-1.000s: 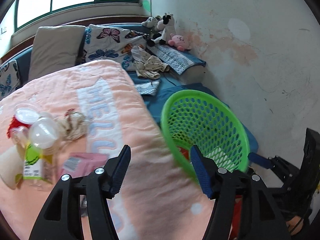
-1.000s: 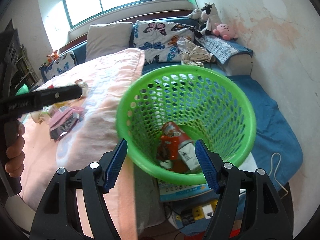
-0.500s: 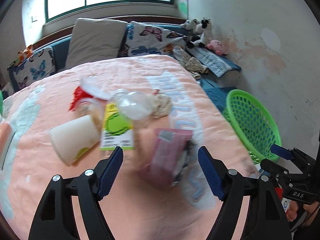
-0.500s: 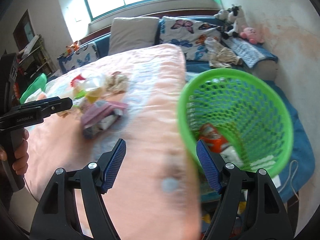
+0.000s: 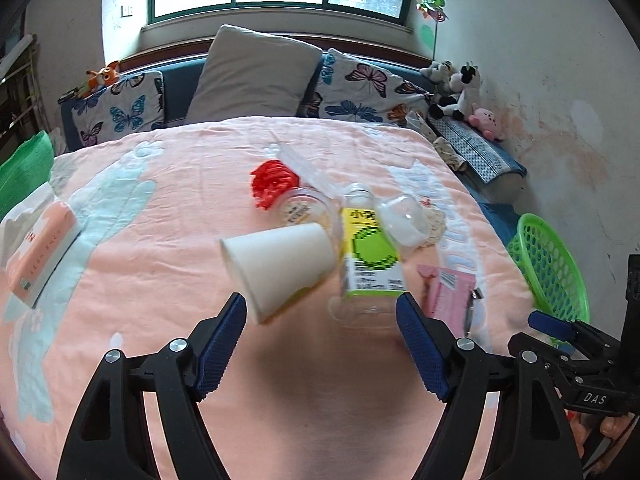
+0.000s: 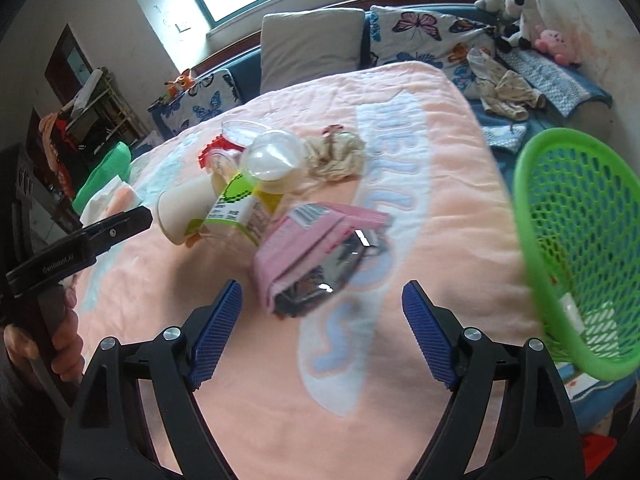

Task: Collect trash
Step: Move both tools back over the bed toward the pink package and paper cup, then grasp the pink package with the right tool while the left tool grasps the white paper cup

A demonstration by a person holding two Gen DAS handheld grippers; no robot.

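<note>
White paper cup (image 5: 280, 268) on its side, pink wrapper (image 6: 316, 240) nearby

Pink blanket (image 5: 160, 280) showing pale-blue lettering; basket (image 6: 576, 240) showing green; cup (image 5: 280, 268) white; pillows (image 5: 360, 92) displaying butterfly print.

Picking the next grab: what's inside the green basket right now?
In the right wrist view, the green basket shows only white scraps low against its mesh wall. The rim and blur hide the rest of the bottom, so other contents can't be confirmed.
</note>
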